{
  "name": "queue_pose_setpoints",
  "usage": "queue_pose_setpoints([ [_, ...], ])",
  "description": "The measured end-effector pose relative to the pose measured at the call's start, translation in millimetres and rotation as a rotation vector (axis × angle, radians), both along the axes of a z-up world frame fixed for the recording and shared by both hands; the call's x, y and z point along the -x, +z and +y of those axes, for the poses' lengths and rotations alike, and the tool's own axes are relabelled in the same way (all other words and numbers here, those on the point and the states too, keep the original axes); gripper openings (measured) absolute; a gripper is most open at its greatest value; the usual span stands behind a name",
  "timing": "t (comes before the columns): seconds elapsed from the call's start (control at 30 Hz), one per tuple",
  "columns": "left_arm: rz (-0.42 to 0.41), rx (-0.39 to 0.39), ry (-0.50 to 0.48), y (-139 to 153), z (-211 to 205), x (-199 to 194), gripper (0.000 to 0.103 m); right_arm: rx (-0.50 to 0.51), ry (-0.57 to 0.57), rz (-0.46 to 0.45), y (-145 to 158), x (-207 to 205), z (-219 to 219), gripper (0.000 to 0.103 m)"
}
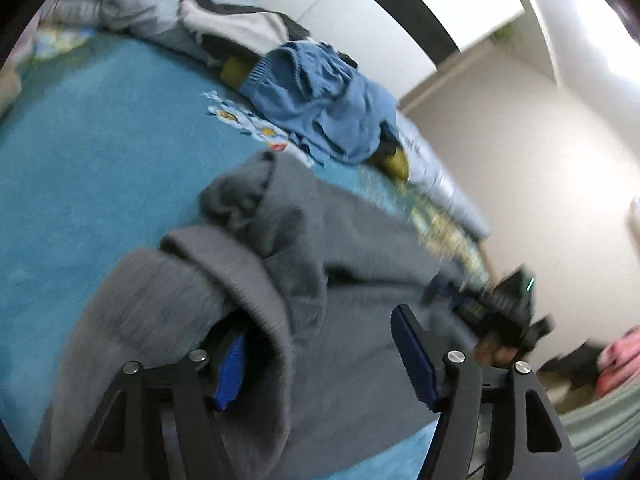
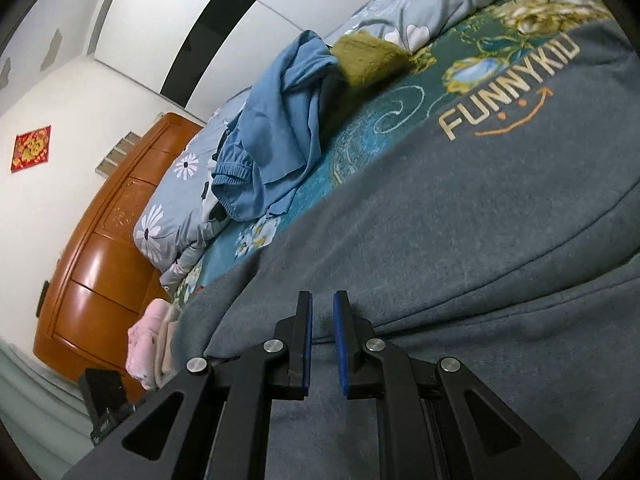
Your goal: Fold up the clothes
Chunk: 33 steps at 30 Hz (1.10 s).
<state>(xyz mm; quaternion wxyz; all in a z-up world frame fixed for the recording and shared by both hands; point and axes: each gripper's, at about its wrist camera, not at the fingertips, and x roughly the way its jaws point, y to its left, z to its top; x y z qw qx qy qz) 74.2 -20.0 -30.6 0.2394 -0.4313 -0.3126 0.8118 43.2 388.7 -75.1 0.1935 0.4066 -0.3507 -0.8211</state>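
The left gripper (image 1: 320,360) has its jaws spread wide over the grey sweatshirt (image 1: 320,280) on the bed (image 1: 80,160); a raised fold of the cloth drapes over and half hides its left finger (image 1: 230,372), and blur makes it hard to tell whether either pad touches fabric. Off to its right, a dark, smeared shape is the right gripper (image 1: 508,304), too blurred to read there. Only the right wrist view shows that gripper (image 2: 323,340) clearly, its jaws nearly closed with a narrow gap above the sweatshirt, the lettering (image 2: 508,88) ahead of it, and blue clothes (image 2: 276,132) beyond to the left.
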Motion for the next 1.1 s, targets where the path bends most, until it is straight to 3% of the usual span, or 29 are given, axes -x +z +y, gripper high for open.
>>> queue_pose_setpoints([
  [0.1,-0.033,-0.148,0.046,-9,-18,17,0.072,-0.004,0.003,-0.011,-2,2,1,0.011],
  [0.17,-0.042,-0.2,0.09,-15,-28,26,0.072,-0.007,-0.001,-0.018,-3,2,4,0.011],
  [0.43,0.007,-0.233,0.246,11,-88,45,0.075,-0.026,-0.027,-0.059,-12,5,13,0.011],
  [0.5,0.071,-0.241,0.287,24,-102,48,0.074,-0.024,-0.028,-0.06,-13,5,14,0.011],
  [0.6,0.243,-0.239,0.323,45,-117,38,0.075,-0.024,-0.027,-0.063,-14,5,14,0.011],
  [0.8,-0.075,-0.105,0.368,-14,-149,81,0.077,-0.033,-0.027,-0.072,-14,7,14,0.011],
  [0.93,-0.185,-0.224,0.329,-45,-162,97,0.077,-0.048,-0.027,-0.077,-13,8,12,0.011],
  [1.1,-0.245,-0.322,0.273,-56,-158,124,0.077,-0.069,-0.027,-0.084,-12,10,10,0.011],
])
